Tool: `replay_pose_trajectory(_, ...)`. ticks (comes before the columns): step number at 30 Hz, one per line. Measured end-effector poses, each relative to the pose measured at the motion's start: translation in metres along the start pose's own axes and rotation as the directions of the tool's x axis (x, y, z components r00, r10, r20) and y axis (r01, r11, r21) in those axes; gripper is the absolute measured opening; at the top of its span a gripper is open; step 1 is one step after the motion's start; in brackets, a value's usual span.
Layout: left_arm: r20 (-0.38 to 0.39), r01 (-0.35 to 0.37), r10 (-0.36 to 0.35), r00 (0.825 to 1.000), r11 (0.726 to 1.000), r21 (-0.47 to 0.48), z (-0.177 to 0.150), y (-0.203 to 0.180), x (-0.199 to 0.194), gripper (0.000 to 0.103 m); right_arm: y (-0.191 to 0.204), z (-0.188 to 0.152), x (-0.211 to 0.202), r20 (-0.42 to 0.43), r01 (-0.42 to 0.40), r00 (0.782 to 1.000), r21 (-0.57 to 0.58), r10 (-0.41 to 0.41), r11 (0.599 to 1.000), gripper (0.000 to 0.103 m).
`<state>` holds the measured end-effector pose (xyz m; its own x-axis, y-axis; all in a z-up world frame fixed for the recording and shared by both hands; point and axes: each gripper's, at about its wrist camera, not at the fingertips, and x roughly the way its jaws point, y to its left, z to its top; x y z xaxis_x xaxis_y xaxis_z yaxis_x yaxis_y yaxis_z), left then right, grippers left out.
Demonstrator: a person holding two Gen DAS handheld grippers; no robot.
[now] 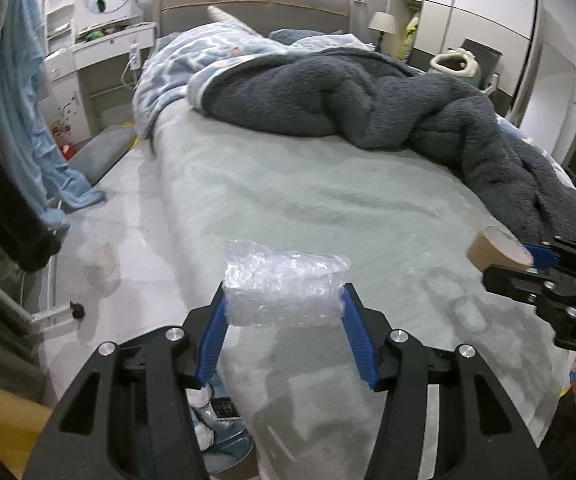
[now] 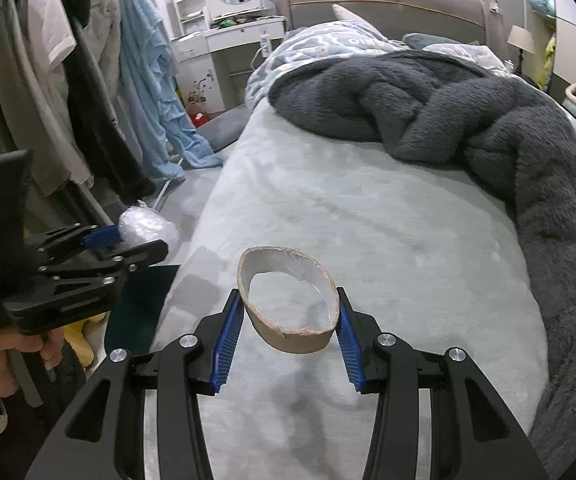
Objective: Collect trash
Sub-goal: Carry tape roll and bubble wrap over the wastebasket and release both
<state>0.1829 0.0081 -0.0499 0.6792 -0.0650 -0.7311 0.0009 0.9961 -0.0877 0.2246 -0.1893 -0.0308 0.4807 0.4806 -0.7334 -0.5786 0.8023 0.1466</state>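
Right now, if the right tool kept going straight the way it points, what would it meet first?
Probably the pale bed sheet. The right tool points down over the bed, gripping a cardboard ring; nothing else shows ahead before the grey blanket further up, though depth is unclear.

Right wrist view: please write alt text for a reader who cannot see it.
The right gripper holds a squashed cardboard tube between its blue fingers, above a pale bed. At left, the left gripper holds crumpled clear plastic.
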Motion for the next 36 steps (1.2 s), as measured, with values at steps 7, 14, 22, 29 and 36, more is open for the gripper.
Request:
replay_pose_trajectory(7, -0.050, -0.057, 0.055, 0.997, 0.997, -0.047, -0.009, 0.030, 0.010, 0.057, 0.026, 0.011, 0.011, -0.012, -0.028, 1.000, -0.050, 0.027, 0.998, 0.046)
replay_pose_trajectory(14, -0.120, -0.088, 0.078, 0.990, 0.993, -0.076, -0.023, 0.055, 0.017, 0.057, 0.054, 0.025, 0.021, -0.014, -0.067, 0.998, -0.084, 0.066, 0.994, 0.046)
replay_pose_trajectory(22, -0.189, -0.113, 0.087, 0.978, 0.985, -0.130, -0.039, 0.089, 0.019, 0.057, 0.086, 0.040, 0.039, -0.023, -0.105, 0.994, -0.118, 0.103, 0.987, 0.046)
replay_pose_trajectory(29, -0.261, -0.128, 0.069, 0.963, 0.968, -0.214, -0.055, 0.124, 0.021, 0.057, 0.120, 0.047, 0.058, -0.045, -0.136, 0.990, -0.158, 0.131, 0.978, 0.046)
replay_pose_trajectory(36, -0.322, -0.142, 0.057, 0.945, 0.959, -0.246, -0.068, 0.146, 0.025, 0.057, 0.149, 0.054, 0.073, -0.065, -0.164, 0.986, -0.190, 0.155, 0.968, 0.046)
